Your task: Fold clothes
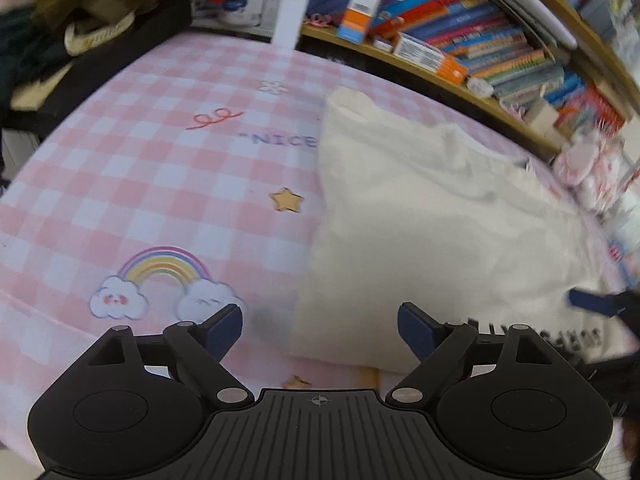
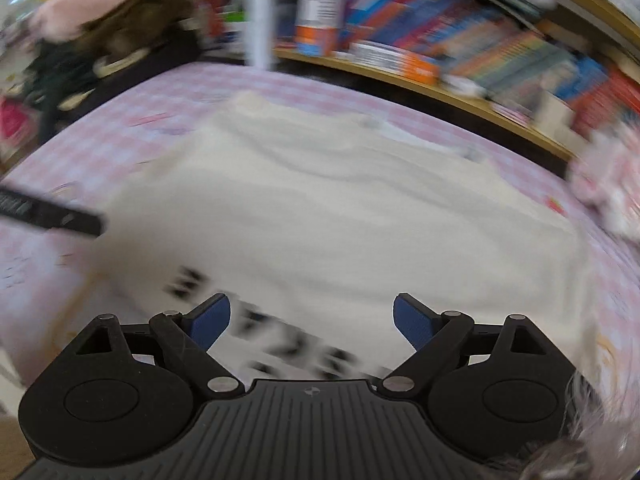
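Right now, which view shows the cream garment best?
The right wrist view: the cream garment fills the frame, nearly its whole outline visible, though blurred. The left wrist view shows it sharper, but off to the right.

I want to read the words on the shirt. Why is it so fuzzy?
In the right wrist view everything is smeared by motion, so the black letters on the cream shirt are unreadable; the left wrist view is sharper, the rainbow is clear, but the left tool covers the shirt's letters.

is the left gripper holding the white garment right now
No, the left gripper is open and empty, hovering over the white garment's edge on the pink checked cloth.
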`<move>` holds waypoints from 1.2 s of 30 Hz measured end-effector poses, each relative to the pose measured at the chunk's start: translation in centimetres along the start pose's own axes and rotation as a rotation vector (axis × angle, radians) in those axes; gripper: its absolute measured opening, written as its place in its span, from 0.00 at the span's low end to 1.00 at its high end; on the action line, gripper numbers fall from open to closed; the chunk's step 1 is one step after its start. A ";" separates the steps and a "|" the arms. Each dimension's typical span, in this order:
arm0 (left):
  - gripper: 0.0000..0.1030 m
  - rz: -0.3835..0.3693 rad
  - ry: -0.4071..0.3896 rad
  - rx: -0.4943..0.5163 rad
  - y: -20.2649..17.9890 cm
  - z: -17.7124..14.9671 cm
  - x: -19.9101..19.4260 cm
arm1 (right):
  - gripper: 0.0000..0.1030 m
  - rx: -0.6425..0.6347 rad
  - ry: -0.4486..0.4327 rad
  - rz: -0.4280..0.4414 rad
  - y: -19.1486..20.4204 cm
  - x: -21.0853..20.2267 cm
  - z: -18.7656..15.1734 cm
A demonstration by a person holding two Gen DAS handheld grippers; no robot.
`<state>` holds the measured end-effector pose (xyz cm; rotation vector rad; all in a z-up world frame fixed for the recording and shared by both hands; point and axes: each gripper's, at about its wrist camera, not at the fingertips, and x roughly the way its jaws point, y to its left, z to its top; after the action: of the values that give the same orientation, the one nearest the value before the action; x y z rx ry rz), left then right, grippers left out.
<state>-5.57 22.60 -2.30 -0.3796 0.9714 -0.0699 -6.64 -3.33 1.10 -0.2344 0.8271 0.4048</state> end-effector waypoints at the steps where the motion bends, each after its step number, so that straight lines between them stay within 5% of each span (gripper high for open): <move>1: 0.85 -0.041 0.011 -0.039 1.0 0.3 0.1 | 0.83 -0.031 -0.006 0.036 1.4 0.3 0.6; 7: 0.85 -0.206 0.068 -0.253 6.0 1.8 0.8 | 0.73 -0.253 -0.007 0.219 10.0 2.6 4.1; 13: 0.85 -0.330 0.112 -0.323 7.3 2.1 1.8 | 0.55 -0.445 0.096 0.242 15.5 5.8 5.6; 16: 0.85 -0.393 0.134 -0.357 7.9 2.2 2.3 | 0.40 -0.490 0.129 0.199 16.3 7.1 5.6; 18: 0.85 -0.439 0.154 -0.389 8.2 2.3 2.9 | 0.10 -0.489 0.126 0.192 16.2 7.3 5.8; 20: 0.85 -0.494 0.182 -0.436 8.2 2.5 3.8 | 0.04 -0.474 0.112 0.188 15.6 7.0 6.2; 28: 0.88 -0.722 0.285 -0.577 6.7 3.0 7.8 | 0.03 -0.226 -0.007 0.225 11.0 2.5 8.7; 33: 0.87 -0.753 0.302 -0.595 5.4 3.0 9.3 | 0.04 -0.161 0.003 0.258 9.5 1.5 8.9; 34: 0.87 -0.750 0.299 -0.594 5.2 3.1 9.4 | 0.10 -0.155 0.006 0.254 9.3 1.3 8.7; 36: 0.87 -0.743 0.292 -0.590 5.1 3.1 9.5 | 0.41 -0.148 0.007 0.228 8.8 0.7 8.1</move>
<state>1.82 26.05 -10.02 -1.2924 1.0844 -0.5308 -4.68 7.68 5.54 -0.2801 0.8345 0.6806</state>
